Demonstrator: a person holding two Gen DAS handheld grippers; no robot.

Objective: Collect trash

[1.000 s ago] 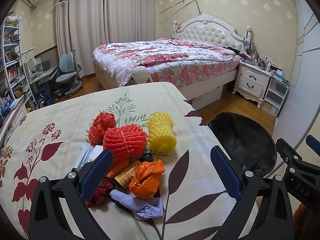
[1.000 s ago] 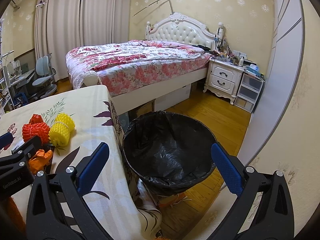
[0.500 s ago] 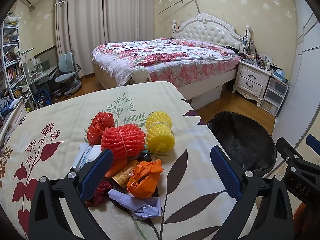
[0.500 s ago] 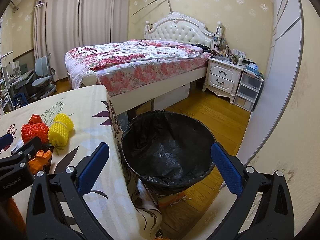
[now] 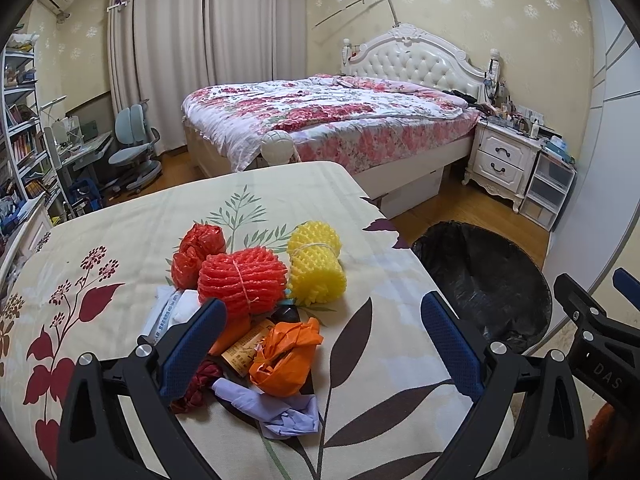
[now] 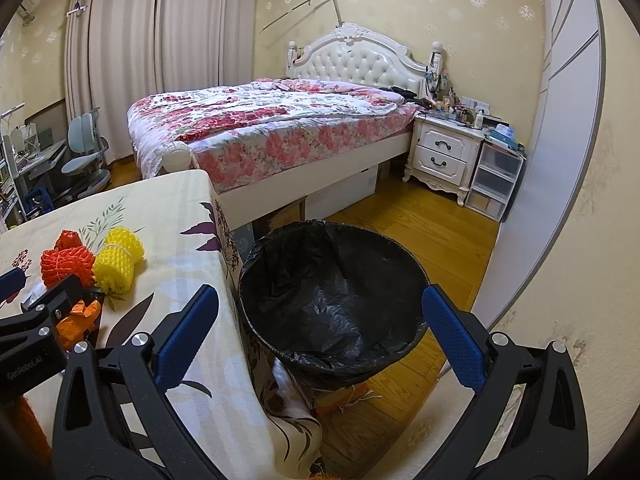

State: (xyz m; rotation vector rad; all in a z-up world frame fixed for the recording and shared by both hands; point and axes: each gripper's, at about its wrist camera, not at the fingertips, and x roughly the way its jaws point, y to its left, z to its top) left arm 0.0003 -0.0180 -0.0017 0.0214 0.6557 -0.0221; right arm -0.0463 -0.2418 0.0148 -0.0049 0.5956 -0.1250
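Note:
A heap of trash lies on the table: a red foam net, a yellow foam net, a red plastic bag, an orange bag, a lilac wad and white paper. My left gripper is open and empty, hovering just short of the heap. My right gripper is open and empty above the black-lined trash bin, which stands on the floor beside the table's right edge. The nets also show at the left of the right wrist view.
The table wears a floral cloth. A bed stands behind, with a nightstand and plastic drawers at right. A desk chair and bookshelf are at far left. A wall runs close on the right.
Both grippers have barely drifted; the views shifted slightly. Nothing was grasped or released.

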